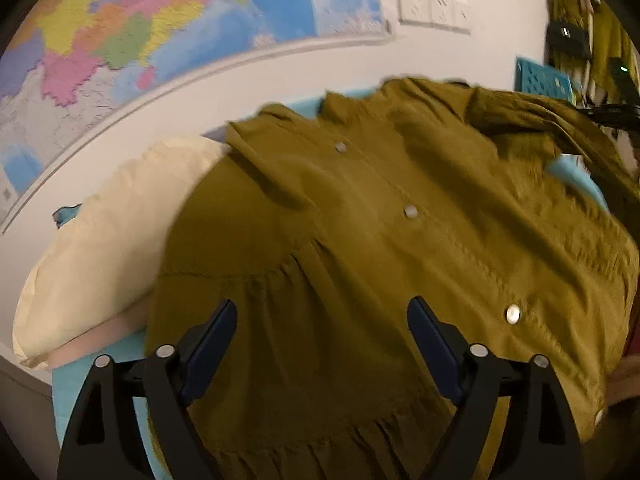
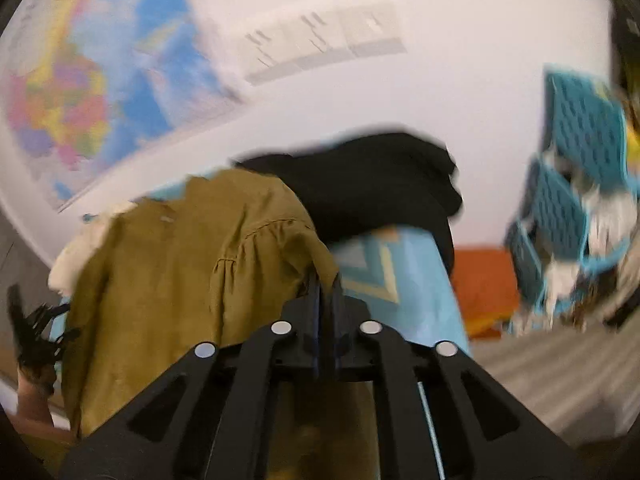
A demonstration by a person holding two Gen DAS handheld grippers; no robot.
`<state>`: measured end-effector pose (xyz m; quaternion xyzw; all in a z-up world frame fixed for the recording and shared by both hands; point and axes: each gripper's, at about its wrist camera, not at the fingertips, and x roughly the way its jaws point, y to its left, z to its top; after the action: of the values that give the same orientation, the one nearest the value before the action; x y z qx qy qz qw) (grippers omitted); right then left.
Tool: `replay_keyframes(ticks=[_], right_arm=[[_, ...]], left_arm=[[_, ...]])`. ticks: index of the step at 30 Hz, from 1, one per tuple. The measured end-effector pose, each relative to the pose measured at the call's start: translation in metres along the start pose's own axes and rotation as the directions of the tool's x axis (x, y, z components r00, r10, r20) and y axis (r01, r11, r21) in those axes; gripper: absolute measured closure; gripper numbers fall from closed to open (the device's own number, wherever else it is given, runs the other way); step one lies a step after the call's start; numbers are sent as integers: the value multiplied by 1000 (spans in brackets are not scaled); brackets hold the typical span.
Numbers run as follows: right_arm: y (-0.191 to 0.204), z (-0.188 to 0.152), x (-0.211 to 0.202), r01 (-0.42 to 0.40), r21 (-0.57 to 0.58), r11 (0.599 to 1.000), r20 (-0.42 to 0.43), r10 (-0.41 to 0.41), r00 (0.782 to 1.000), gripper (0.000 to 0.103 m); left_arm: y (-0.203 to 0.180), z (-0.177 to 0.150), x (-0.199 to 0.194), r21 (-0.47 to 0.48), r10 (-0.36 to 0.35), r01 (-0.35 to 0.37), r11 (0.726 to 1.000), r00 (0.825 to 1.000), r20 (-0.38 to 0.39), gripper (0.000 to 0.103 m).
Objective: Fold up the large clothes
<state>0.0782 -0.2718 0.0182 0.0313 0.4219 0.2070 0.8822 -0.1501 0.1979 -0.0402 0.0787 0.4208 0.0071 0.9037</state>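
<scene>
1. Olive button-front shirt (image 1: 380, 240) lies spread front-up on a light-blue bed sheet (image 2: 400, 280), near a cream pillow (image 1: 100, 248) at left; looks barely folded, most folds remain.
2. Right gripper (image 2: 325, 280): jaws pinched on the shirt's sleeve edge.
3. Left gripper (image 1: 322, 320): jaws wide, empty, over the hem.

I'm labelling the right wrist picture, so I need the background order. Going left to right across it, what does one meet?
Wall map → olive-green button-up garment → black garment → orange cloth → blue perforated baskets.
</scene>
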Motion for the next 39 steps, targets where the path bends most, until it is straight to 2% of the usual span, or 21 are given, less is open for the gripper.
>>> replay_keyframes(ticks=[2,4,6,8,9,13,17,19,20,21,23,24,25,27,29,30,31,32,34,36,39], right_arm=[[-10,-14,18,6,49,999,-28,-4,1000,78],[-23,-24,21,-38,104,994,-18,40,999,42],[-30,-32,12,-89,137,987,27,86,996,32],[-31,-39,3,-127,129,983,49,122,991,30],[-30,-40,-2,-132,116,984,53,127,991,26],[-15,-50,-13,-135,13,991,26,135,991,16],[-6,-59,-15,-42,-105,994,-20,40,999,11],[-9,-63,-13,-27,-122,992,-32,23,999,11],[-13,-64,-12,-24,-117,993,-38,19,999,10],[-18,-66,-11,-28,-103,994,-47,23,999,10],[-24,-69,-10,-28,-91,995,-59,22,998,10],[-25,-72,-9,-16,-94,995,-62,11,998,10],[-25,-74,-9,-6,-102,995,-65,-1,998,10],[-22,-77,-10,17,-134,991,-58,-25,998,14],[-18,-77,-11,9,-158,987,-79,-22,997,40],[-17,-75,-12,0,-158,987,-90,-14,996,70],[-15,-73,-14,-1,-167,986,-94,-14,996,87],[-13,-70,-18,10,-173,985,-90,-26,996,91],[-13,-57,-32,-27,-148,989,-81,15,997,95],[-9,-39,-53,-53,-122,991,-46,48,998,95],[14,-13,-88,-99,-157,983,-19,97,995,95]], left_arm=[[-8,-3,9,35,21,-19,999,999,-46,18],[-9,-5,15,36,42,-40,999,997,-71,31],[-1,-5,18,-6,54,-55,998,994,-98,77],[20,1,12,-112,27,-38,993,995,-96,98],[29,4,5,-148,14,-26,989,997,-80,99],[79,18,-41,-276,84,-76,958,996,16,99],[138,25,-70,-372,223,-198,907,975,25,97],[167,25,-63,-383,331,-327,864,942,-57,82],[175,24,-54,-358,409,-420,834,906,-109,58],[175,23,-46,-328,466,-482,812,875,-131,45],[172,19,-18,-227,563,-594,772,804,-190,40],[170,16,-10,-212,573,-609,765,792,-210,38],[167,14,-4,-216,570,-609,763,792,-219,39],[159,13,-8,-243,553,-577,780,817,-164,42],[150,17,-28,-297,500,-491,819,865,-50,38],[149,19,-34,-316,482,-461,829,876,-16,36],[147,23,-46,-334,462,-426,841,886,31,35],[144,27,-56,-339,452,-404,850,889,74,35],[141,39,-67,-340,445,-382,859,886,128,33],[136,48,-77,-341,406,-333,879,898,171,32],[130,61,-92,-354,382,-292,888,899,216,32]])
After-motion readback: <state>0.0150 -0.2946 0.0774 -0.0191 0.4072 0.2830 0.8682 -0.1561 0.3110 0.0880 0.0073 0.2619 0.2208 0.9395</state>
